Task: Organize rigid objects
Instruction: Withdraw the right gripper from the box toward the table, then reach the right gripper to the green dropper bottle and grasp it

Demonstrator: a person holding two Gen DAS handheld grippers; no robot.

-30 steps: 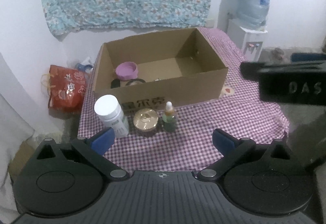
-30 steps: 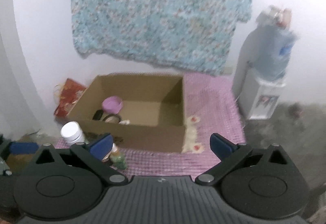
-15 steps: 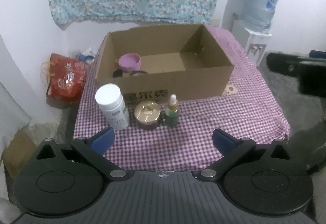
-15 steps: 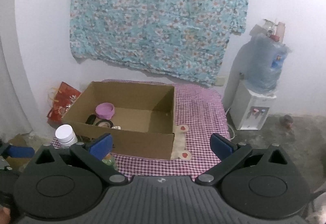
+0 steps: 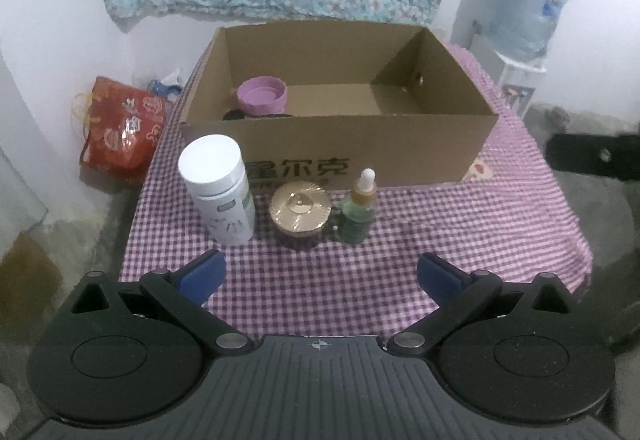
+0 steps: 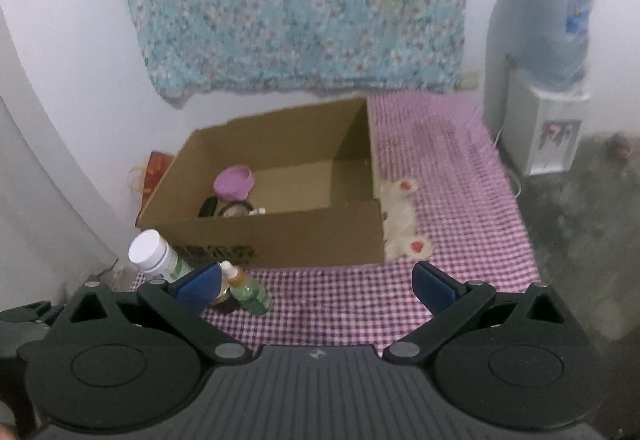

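Note:
Three items stand in a row on the purple checked cloth in front of a cardboard box [image 5: 360, 144]: a white bottle [image 5: 218, 194], a gold-lidded jar [image 5: 300, 210] and a green dropper bottle [image 5: 358, 214]. Inside the box at its left end sit a purple bowl [image 5: 262, 96] and dark round items. My left gripper [image 5: 320, 276] hangs open just short of the row, nothing between its fingers. My right gripper [image 6: 314, 286] is open and empty too, off to the right; its view shows the box [image 6: 320, 236], white bottle [image 6: 154, 254] and dropper bottle [image 6: 244, 288].
A red bag [image 5: 120, 128] lies on the floor left of the table. A water dispenser [image 6: 544, 80] stands at the right by the wall. A floral cloth [image 6: 304, 0] hangs behind. The other gripper's dark body [image 5: 592, 160] shows at the left view's right edge.
My left gripper has drawn closer to the row of three items, centring on them. My right gripper swung back down and left, bringing the box nearer. Both stayed open.

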